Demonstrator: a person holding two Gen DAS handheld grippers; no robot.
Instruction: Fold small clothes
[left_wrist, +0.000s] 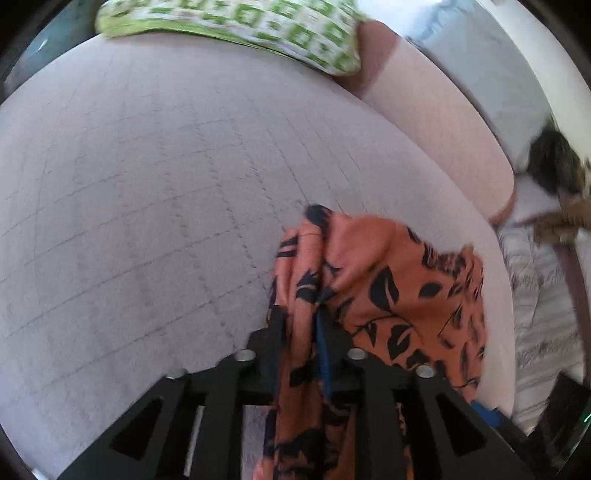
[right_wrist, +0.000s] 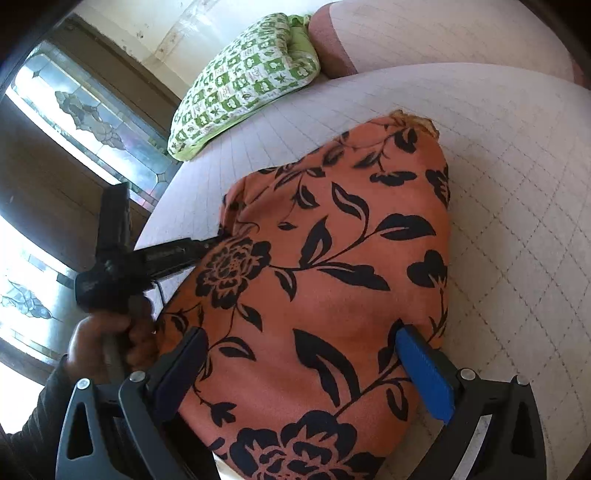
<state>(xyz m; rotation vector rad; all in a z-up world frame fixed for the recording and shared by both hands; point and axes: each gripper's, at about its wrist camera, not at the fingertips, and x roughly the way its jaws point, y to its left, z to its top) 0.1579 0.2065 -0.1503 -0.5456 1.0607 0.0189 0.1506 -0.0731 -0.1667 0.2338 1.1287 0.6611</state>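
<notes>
While left hand-held gripper (left_wrist: 301, 325) pinches garment (left_wrist: 388, 288), right (right_wrist: 303, 365) straddles.

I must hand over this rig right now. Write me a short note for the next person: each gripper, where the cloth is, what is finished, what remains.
Left gripper: shut on a bunched edge of the orange cloth, at its left side.
Right gripper: open, jaws wide on either side of the near part of the cloth, not pinching it.
Cloth: lies on the quilted bed cover, rumpled, partly doubled over. A green pillow lies beyond it, apart.
Done: one edge gathered and gripped.
Left: no neat fold yet; smooth it, finish folding, lay it flat.
</notes>
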